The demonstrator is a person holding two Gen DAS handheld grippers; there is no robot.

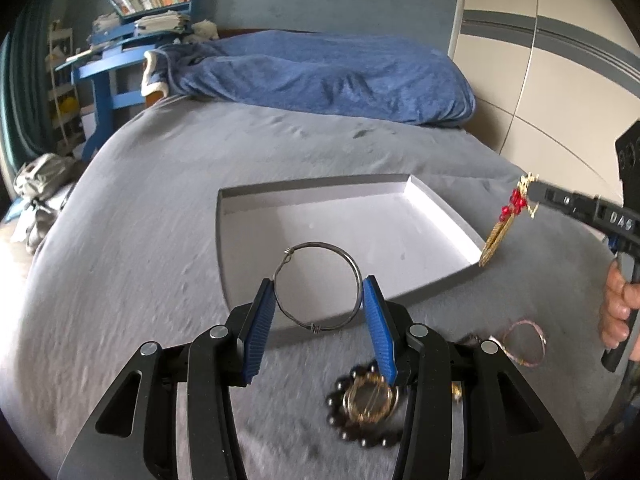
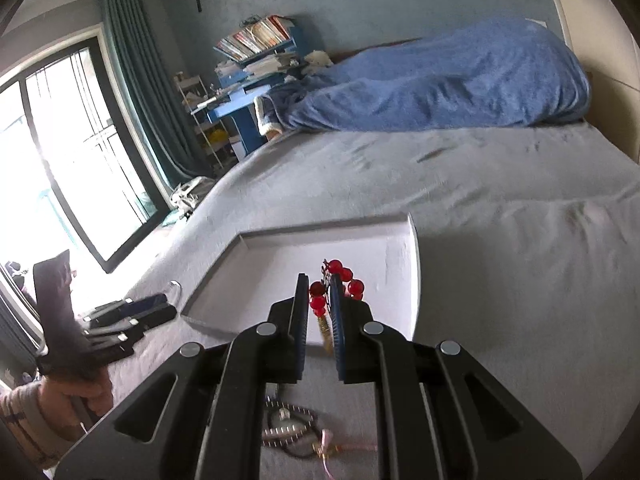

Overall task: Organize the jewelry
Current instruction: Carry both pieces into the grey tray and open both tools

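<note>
We hold a thin wire bangle (image 1: 316,287) clamped between our left tongs (image 1: 319,300), over the near edge of the shallow white tray (image 1: 440,216) on the grey bedspread (image 1: 140,200). At three o'clock our right tongs (image 2: 319,300) pinch a gold earring with red beads (image 2: 340,276) above the tray's corner. A beaded bracelet (image 1: 362,404) lies at five o'clock.
</note>
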